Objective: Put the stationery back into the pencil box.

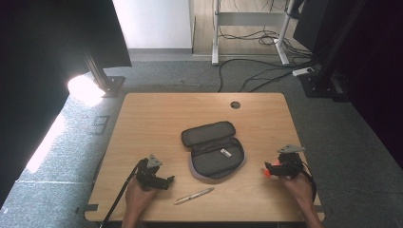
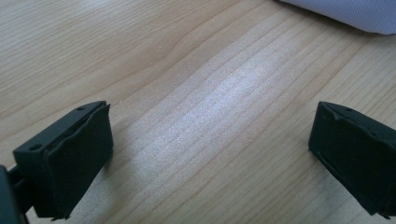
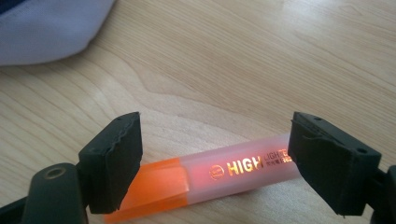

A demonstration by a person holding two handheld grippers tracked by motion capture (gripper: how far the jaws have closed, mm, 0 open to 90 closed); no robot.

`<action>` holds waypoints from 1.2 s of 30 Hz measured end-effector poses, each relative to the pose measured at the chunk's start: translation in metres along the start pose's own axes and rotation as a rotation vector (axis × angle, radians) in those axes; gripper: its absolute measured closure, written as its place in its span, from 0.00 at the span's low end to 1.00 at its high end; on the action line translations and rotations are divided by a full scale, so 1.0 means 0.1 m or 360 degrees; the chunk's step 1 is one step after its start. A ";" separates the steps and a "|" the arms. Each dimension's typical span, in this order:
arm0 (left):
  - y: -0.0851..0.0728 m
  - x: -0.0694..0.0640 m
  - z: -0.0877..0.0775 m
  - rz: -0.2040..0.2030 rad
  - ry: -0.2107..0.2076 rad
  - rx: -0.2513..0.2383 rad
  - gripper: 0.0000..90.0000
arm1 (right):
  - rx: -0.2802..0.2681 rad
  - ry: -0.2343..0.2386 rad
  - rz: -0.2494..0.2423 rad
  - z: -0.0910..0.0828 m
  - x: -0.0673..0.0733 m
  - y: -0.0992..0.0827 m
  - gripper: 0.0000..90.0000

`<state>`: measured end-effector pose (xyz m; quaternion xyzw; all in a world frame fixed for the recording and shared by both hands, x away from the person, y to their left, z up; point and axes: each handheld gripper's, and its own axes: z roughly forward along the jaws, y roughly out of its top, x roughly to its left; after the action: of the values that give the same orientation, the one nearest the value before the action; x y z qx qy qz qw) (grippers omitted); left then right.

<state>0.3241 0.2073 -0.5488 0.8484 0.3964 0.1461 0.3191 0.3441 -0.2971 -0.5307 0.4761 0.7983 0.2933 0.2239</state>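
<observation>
1. A light wooden table (image 1: 157, 114) stands on grey carpet, cables trailing on the floor beyond it
2. An open grey pencil case (image 1: 212, 150) lies at the centre, a silver pen (image 1: 194, 195) near the front edge
3. The left gripper (image 1: 167, 181) rests at the near left, jaws apart over bare wood
4. The right gripper (image 3: 215, 163) at the near right has its jaws apart, an orange highlighter (image 3: 224, 175) lying on the table between them, unclamped

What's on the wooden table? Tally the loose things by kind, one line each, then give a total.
Open dark grey fabric zip pencil case: 1
Silver pen: 1
Orange translucent plastic highlighter: 1
Small white object in the case, too small to identify: 1
Total: 4
</observation>
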 end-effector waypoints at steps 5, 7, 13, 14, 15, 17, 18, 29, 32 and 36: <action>0.00 0.00 0.00 0.0001 0.0000 0.0001 0.00 | 0.0017 -0.0026 -0.0006 0.01 0.00 -0.04 0.18; 0.00 0.00 0.00 0.0001 0.0000 0.0001 0.00 | 0.0024 -0.0028 0.0011 0.01 -0.01 -0.06 0.17; 0.00 0.00 0.00 0.0001 0.0000 0.0001 0.00 | 0.0045 -0.0066 0.0024 -0.02 -0.04 -0.14 0.17; 0.00 0.00 0.00 0.0000 0.0000 0.0000 0.00 | 0.0053 -0.0077 0.0019 -0.03 -0.05 -0.16 0.17; 0.00 0.00 0.00 0.0001 0.0000 0.0001 0.00 | 0.0053 -0.0080 0.0027 -0.03 -0.05 -0.18 0.17; 0.00 0.00 0.00 0.0001 0.0000 0.0001 0.00 | 0.0055 -0.0071 0.0046 -0.05 -0.07 -0.21 0.19; 0.00 0.00 0.00 0.0001 0.0000 0.0001 0.00 | 0.0057 -0.0068 0.0056 -0.05 -0.09 -0.22 0.21; 0.00 0.00 0.00 0.0001 0.0000 0.0001 0.00 | 0.0006 0.0030 0.0115 -0.07 -0.10 -0.27 0.45; 0.00 0.00 0.00 0.0001 0.0000 0.0001 0.00 | -0.0004 0.0074 0.0127 -0.06 -0.09 -0.26 0.52; 0.00 0.00 0.00 0.0001 0.0000 0.0001 0.00 | -0.0011 0.0098 0.0120 -0.05 -0.07 -0.24 0.60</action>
<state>0.3241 0.2073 -0.5488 0.8486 0.3961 0.1461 0.3187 0.3295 -0.3138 -0.5431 0.4959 0.7852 0.3187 0.1897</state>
